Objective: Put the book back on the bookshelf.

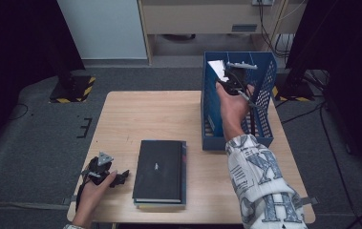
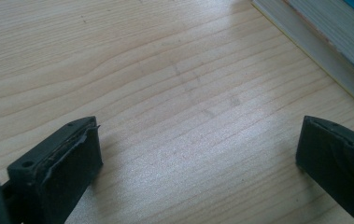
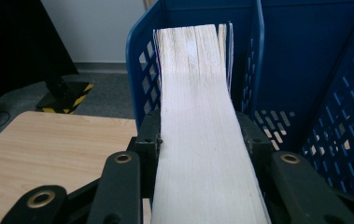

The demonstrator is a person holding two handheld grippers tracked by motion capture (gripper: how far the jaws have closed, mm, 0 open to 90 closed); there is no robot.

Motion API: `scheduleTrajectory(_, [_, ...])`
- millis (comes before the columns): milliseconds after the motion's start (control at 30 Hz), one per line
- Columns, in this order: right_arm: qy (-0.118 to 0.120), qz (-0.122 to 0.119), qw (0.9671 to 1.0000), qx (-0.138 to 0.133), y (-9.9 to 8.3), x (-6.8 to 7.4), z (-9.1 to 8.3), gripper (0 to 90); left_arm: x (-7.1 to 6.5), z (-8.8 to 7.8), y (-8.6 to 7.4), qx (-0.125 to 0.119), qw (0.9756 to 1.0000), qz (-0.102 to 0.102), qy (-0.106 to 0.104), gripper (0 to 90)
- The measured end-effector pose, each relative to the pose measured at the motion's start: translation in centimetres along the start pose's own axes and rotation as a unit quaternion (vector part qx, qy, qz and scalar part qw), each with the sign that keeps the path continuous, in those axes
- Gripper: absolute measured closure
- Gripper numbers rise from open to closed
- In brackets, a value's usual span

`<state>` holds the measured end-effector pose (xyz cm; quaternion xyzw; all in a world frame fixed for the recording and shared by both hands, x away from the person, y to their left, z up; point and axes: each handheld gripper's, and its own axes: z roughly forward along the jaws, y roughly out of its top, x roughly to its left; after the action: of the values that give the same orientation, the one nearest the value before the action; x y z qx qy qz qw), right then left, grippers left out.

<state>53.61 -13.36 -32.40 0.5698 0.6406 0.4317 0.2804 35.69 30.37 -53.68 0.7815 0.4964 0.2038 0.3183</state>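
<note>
- The book [image 3: 202, 140] in the right gripper [image 1: 230, 78] shows mostly as a page edge; its cover is hidden in the right gripper view, and its near end is cut off by the bottom of that view.
- In the high view that book [image 1: 217, 69] appears as a pale sliver above the blue crate [image 1: 264, 71], much of it covered by the gripper and hand.
- The right forearm, in a patterned sleeve [image 1: 260, 186], reaches forward and up over the crate's near wall, hand raised at the left compartment.
- The right jaws are clamped on the book from both sides, pressing its two covers.
- The book's long axis runs away from the gripper toward the crate's back wall, page edge facing up, held above the left compartment beside the crate's divider [image 3: 256, 56].
- The left gripper [image 1: 103, 172] rests low on the table [image 2: 165, 93] near its front left corner, jaws spread wide with nothing between them.
- A dark book [image 1: 160, 170] lies flat on the table just right of it, on another book whose corner is cut off in the left gripper view.
</note>
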Motion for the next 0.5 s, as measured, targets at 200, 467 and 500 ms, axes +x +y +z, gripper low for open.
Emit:
scheduleTrajectory(200, [-0.010, 0.014, 0.9998, 0.004, 0.2, -0.2, 1.7, 60.5, 0.0, 0.0, 0.0, 0.001, 1.0000, 0.001, -0.001, 0.0])
scheduleTrajectory(467, [-0.027, 0.014, 0.9995, 0.007, -0.1, -0.2, 2.9, 60.5, 0.0, 0.0, 0.0, 0.001, 1.0000, 0.002, -0.001, 0.0])
scheduleTrajectory(500, [-0.028, 0.015, 0.9995, 0.006, -0.1, -0.2, 2.9, 60.4, 0.0, 0.0, 0.0, 0.001, 1.0000, 0.002, -0.001, 0.0])
